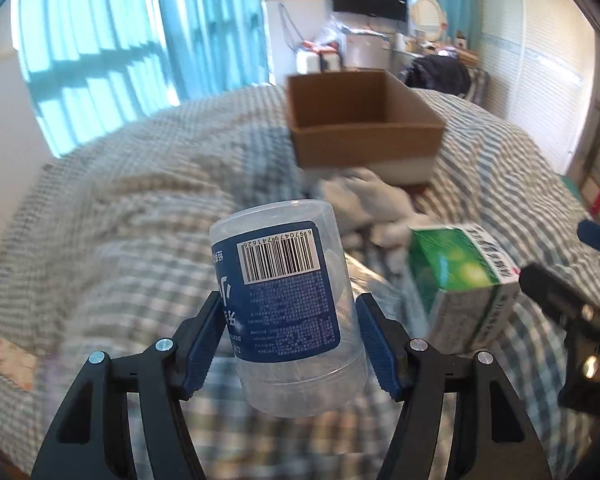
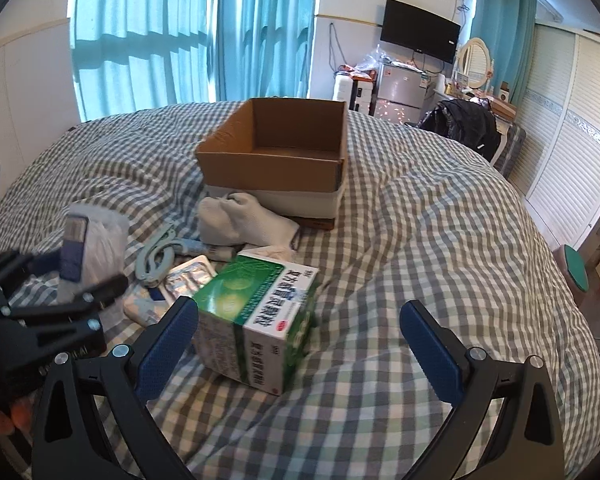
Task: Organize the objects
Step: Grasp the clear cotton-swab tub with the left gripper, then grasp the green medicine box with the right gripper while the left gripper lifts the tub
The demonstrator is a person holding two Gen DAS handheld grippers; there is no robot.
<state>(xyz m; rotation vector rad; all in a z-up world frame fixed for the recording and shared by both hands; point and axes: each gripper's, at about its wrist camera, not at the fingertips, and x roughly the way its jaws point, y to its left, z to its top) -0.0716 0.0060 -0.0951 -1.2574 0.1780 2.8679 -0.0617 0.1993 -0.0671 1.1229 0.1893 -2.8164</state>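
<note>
Cardboard box (image 2: 276, 152) sits empty on the bed (image 2: 420, 240); left tool (image 1: 288, 344) grips a clear canister (image 1: 284, 304), right tool (image 2: 300, 336) gapes around the green carton (image 2: 256, 312).

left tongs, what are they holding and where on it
The left tongs hold a clear plastic jar with a blue label, pads on opposite sides of its lower body. The right tongs hold nothing.

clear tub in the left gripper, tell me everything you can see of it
The tub is a clear plastic cylinder with a dark blue label bearing a white barcode and small print. It looks empty. It is tilted, lifted above the checked bedding, with the left gripper shut on its sides by the blue pads.
</note>
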